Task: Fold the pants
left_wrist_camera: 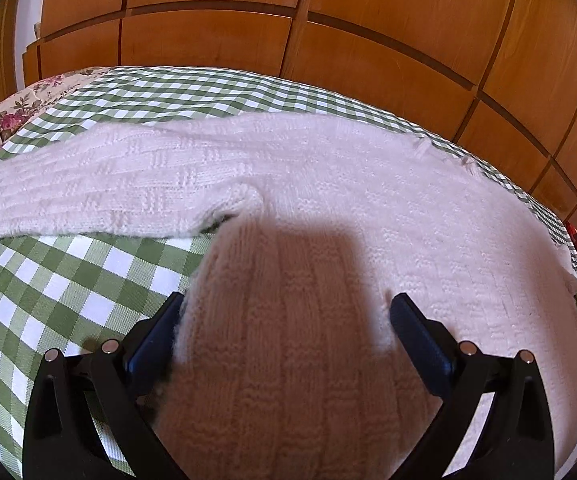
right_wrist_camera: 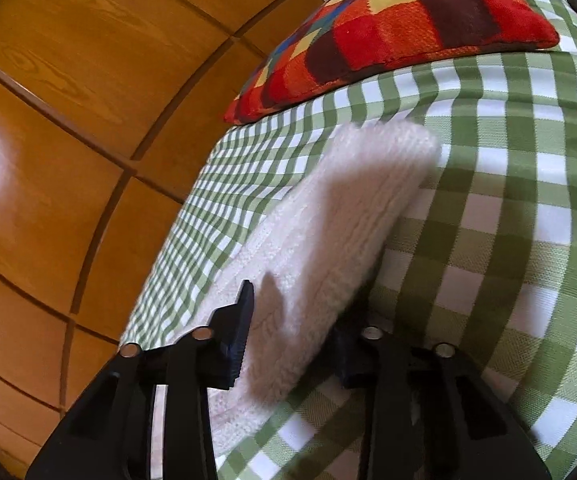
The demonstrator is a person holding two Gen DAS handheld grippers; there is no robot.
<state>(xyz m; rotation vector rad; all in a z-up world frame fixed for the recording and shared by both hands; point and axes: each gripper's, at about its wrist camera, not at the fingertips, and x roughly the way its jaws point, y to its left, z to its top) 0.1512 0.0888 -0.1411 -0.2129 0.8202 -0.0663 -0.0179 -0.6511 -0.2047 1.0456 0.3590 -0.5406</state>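
- A green checked bedspread [left_wrist_camera: 68,280] covers a bed in front of wooden wardrobe doors [left_wrist_camera: 208,0].
- White knit pants [left_wrist_camera: 328,184] lie flat across it, one leg reaching left.
- The left gripper [left_wrist_camera: 284,320] stands wide open over the near leg; its blue pads straddle the knit without pinching, so a lift now would leave the fabric behind.
- The right gripper [right_wrist_camera: 292,320] has its jaws closed on a thick folded edge of the pants; the fluffy layers could slip loose or drag unevenly.
- A patchwork cushion [right_wrist_camera: 388,20] lies beyond, well apart.
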